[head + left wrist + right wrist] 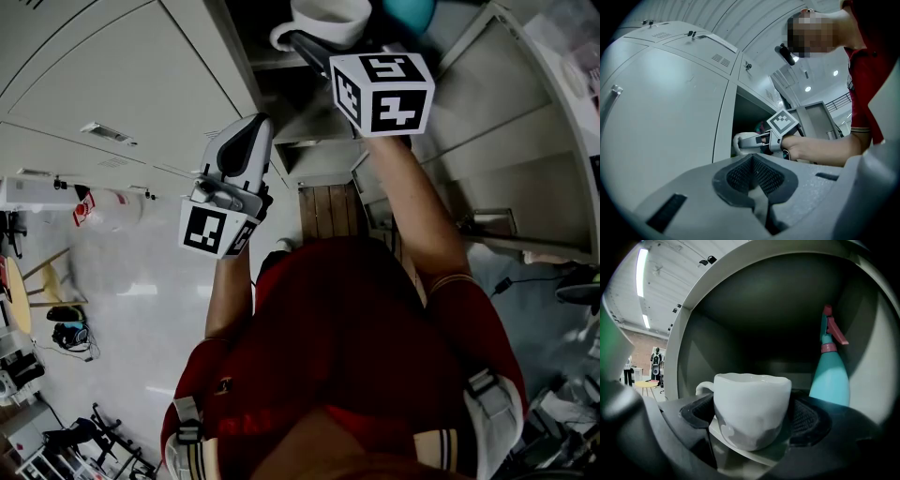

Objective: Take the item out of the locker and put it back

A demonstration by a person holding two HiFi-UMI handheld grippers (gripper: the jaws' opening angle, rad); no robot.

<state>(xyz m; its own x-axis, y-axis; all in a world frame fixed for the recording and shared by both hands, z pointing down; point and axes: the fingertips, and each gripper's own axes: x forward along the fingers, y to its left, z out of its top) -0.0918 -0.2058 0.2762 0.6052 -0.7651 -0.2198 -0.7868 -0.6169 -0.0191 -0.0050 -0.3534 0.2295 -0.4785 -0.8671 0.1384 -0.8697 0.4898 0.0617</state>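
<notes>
Gripping the white cup [752, 404] across its body, the right gripper [314, 47] holds it at the mouth of the open locker [689, 310], with the handle turned to the left. A teal spray bottle [830, 376] stands upright further in, on the right, apart from the cup. The left gripper [754, 180] hangs beside the closed locker door [665, 117], its jaws pressed together on nothing. I cannot tell whether the cup rests on the shelf or is lifted clear of it. Judging from this, the step in hand is carrying the cup through the opening, outward or back in. The next move calls for keeping the cup level, steering it clear of the bottle and the door frame, and holding the squeeze until it is set down.
</notes>
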